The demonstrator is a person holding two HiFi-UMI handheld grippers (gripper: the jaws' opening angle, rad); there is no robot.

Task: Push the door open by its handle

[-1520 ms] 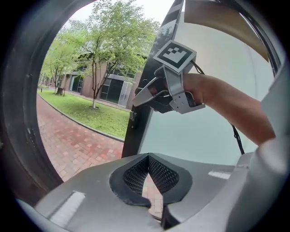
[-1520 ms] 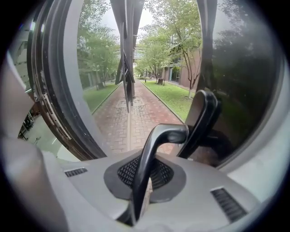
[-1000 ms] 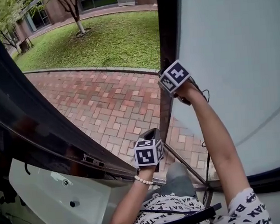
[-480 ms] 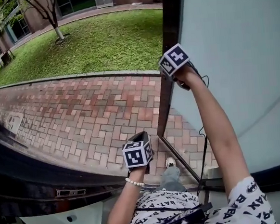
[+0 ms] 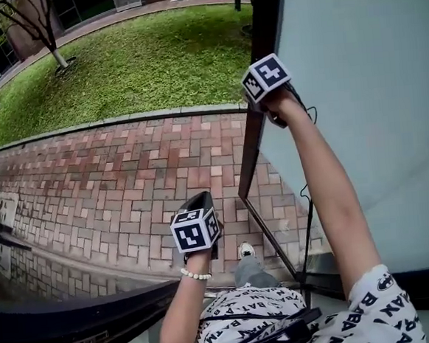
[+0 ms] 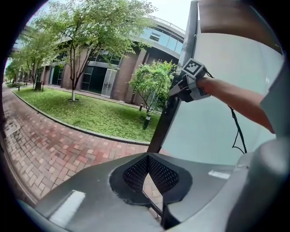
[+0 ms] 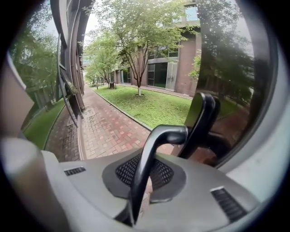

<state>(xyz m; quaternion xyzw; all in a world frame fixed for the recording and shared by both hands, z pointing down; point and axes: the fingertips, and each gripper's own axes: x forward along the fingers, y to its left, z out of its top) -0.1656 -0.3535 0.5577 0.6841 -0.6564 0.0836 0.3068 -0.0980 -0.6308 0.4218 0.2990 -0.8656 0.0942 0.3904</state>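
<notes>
Reaching up toward 1 o'clock in the head view, the right gripper [image 5: 262,105] is kept on the handle [image 7: 156,136] of the door [image 5: 355,82], because that is the part by which the door is meant to be pushed. In the right gripper view the dark bent handle is seen running down between the 2 jaws, and the pads look to be pressed on it from both sides. The jaws have just been opening a little, so the grip is judged to be getting looser. The door, a pale panel with a dark edge, is found from 12 to 3 o'clock and is swung out over the brick path [image 5: 126,174], so the push is judged to be nearly done. The left gripper [image 6: 149,181] is held low near 6 o'clock, well apart from the door, with its jaws together and nothing between them. It is likely kept out of the way, since only 1 tool is needed. Grass [image 5: 139,62] is seen past the path at 11 o'clock.
</notes>
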